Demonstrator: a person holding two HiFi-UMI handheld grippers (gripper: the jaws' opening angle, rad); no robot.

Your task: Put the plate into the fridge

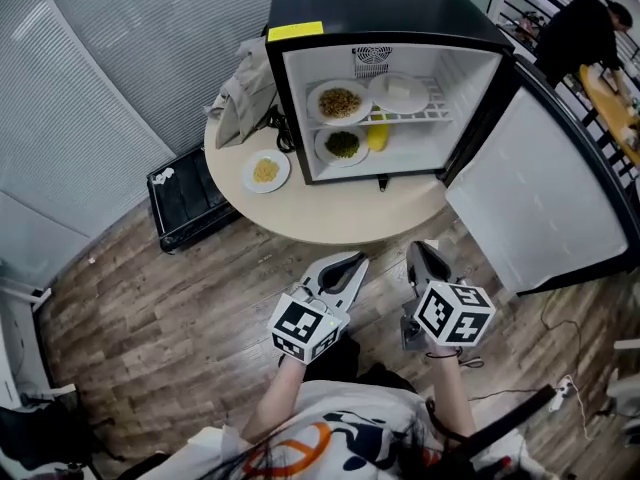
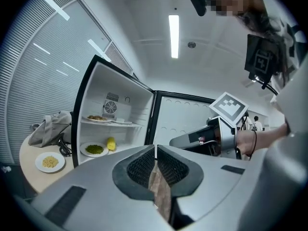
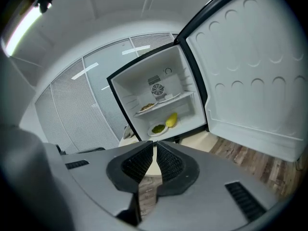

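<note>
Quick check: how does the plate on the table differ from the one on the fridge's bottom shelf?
The table plate holds pale yellow grains; the bottom-shelf plate holds dark green food. The table plate sits outside, left of the fridge; the bottom-shelf plate is inside, beside a yellow item. Both are white, round and flat.

Bright, even indoor light. A ceiling strip light [image 2: 173, 36] glows at twelve o'clock in the left gripper view; a second strip light [image 3: 20, 27] flares at ten o'clock in the right gripper view. The fridge [image 1: 465, 93] interior looks almost washed-out white. Both gripper views bend strongly, with corners vignetted black. Shadows are soft.
</note>
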